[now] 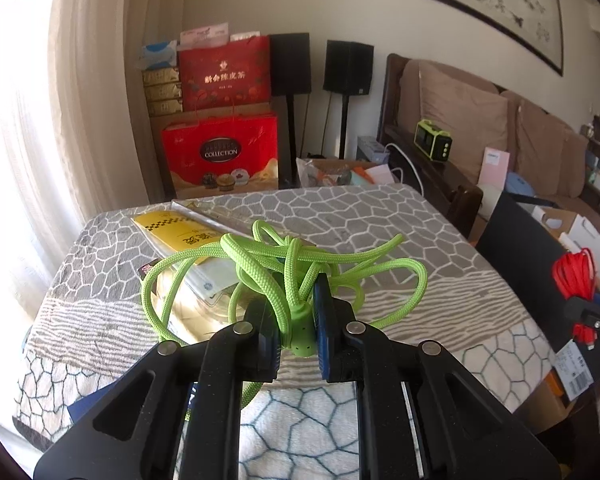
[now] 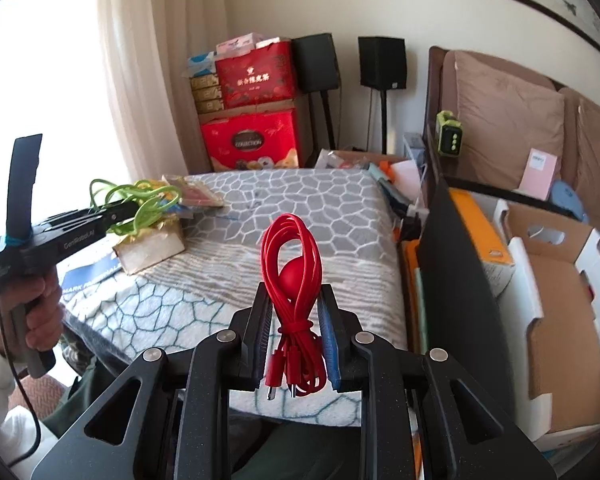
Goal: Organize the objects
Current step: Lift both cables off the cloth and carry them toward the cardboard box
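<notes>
Left gripper [image 1: 298,320] was clamped nearly closed on the green braided cable [image 1: 284,264], pads squeezing the moulded green plug end; rest of the cable hung out ahead as a loose tangle of loops, lifted clear over the table [image 1: 380,216]. Right gripper [image 2: 294,320] was likewise pinched narrow on the red cable bundle [image 2: 292,264], gripping it near its tie wrap, coil standing up above the jaws and connectors dangling below. Right view showed the person's hand [image 2: 40,320] on the left gripper's handle, far left, green loops trailing over a small box [image 2: 152,246]. Beyond the green cable, on the table's far left: a yellow packet [image 1: 172,232] in clear packaging. Right of the table: an open cardboard box [image 2: 556,300], probably a drop target, can't confirm. Risks, my read: green grip is on the plug only, so the loose loops could snag the packet or small box and drag them off, or the plug could slip from the pads if the tangle catches. Red bundle is held near one end, top-heavy; a quick swing could make it pivot or slide out. Dangling connectors could catch the cardboard box edge on the way in.
</notes>
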`<state>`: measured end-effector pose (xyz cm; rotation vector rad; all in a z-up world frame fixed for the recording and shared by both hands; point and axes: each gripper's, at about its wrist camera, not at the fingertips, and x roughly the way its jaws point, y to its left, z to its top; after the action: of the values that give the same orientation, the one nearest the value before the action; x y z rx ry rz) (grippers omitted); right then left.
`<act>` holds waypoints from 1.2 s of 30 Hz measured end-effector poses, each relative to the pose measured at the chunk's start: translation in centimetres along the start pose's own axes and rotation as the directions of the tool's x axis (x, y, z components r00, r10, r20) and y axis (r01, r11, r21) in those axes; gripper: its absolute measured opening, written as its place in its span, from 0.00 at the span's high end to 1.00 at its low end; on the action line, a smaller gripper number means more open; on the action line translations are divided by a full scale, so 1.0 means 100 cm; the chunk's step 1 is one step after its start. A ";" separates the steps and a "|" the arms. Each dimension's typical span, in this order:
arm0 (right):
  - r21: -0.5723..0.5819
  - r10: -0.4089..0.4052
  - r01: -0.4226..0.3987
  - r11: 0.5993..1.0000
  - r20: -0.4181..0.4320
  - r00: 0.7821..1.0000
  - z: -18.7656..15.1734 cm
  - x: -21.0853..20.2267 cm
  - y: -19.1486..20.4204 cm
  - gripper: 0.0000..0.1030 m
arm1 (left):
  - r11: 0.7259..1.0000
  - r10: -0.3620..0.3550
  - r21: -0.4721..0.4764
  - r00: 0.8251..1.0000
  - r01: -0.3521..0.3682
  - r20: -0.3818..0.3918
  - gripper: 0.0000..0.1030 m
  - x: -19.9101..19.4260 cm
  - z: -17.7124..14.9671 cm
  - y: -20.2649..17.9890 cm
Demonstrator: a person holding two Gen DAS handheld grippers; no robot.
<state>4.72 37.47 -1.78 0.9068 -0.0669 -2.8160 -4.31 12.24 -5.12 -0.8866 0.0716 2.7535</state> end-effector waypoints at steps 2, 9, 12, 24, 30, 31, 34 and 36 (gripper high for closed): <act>0.007 0.001 -0.001 1.000 0.020 1.000 0.003 -0.005 -0.002 0.78 | 1.000 -0.007 -0.002 1.000 0.007 0.012 0.88 -0.005 0.001 -0.002; 0.038 -0.003 0.000 0.999 0.083 0.997 0.008 -0.019 -0.014 0.78 | 0.999 -0.018 0.037 0.997 0.015 0.076 0.88 -0.028 0.007 -0.013; 0.043 -0.001 -0.004 0.999 0.114 0.993 0.009 -0.026 -0.016 0.78 | 0.999 -0.027 0.047 0.996 0.023 0.089 0.88 -0.035 0.010 -0.016; 0.048 0.027 -0.038 0.998 0.216 0.976 0.013 -0.047 -0.019 0.78 | 0.996 -0.091 0.028 0.976 0.087 0.197 0.88 -0.070 0.017 -0.008; 0.032 0.035 -0.043 0.999 0.216 0.976 0.011 -0.047 -0.015 0.78 | 0.997 -0.064 -0.019 0.969 0.071 0.240 0.88 -0.076 0.015 0.009; 0.019 0.053 -0.058 0.998 0.213 0.976 0.011 -0.045 -0.013 0.78 | 0.998 -0.043 -0.036 0.967 0.054 0.251 0.88 -0.075 0.013 0.013; -0.012 0.106 -0.106 0.994 0.211 0.972 0.009 -0.046 -0.005 0.78 | 0.997 0.037 -0.076 0.967 -0.019 0.251 0.88 -0.066 0.005 0.021; -0.031 0.100 -0.095 0.995 0.205 0.974 0.009 -0.045 0.001 0.78 | 0.993 0.044 -0.115 0.976 -0.019 0.215 0.88 -0.058 0.002 0.025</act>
<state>7.79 38.21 1.53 0.5864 -0.1060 -2.8023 -0.53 8.55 -1.64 -0.6081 -0.1112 2.8891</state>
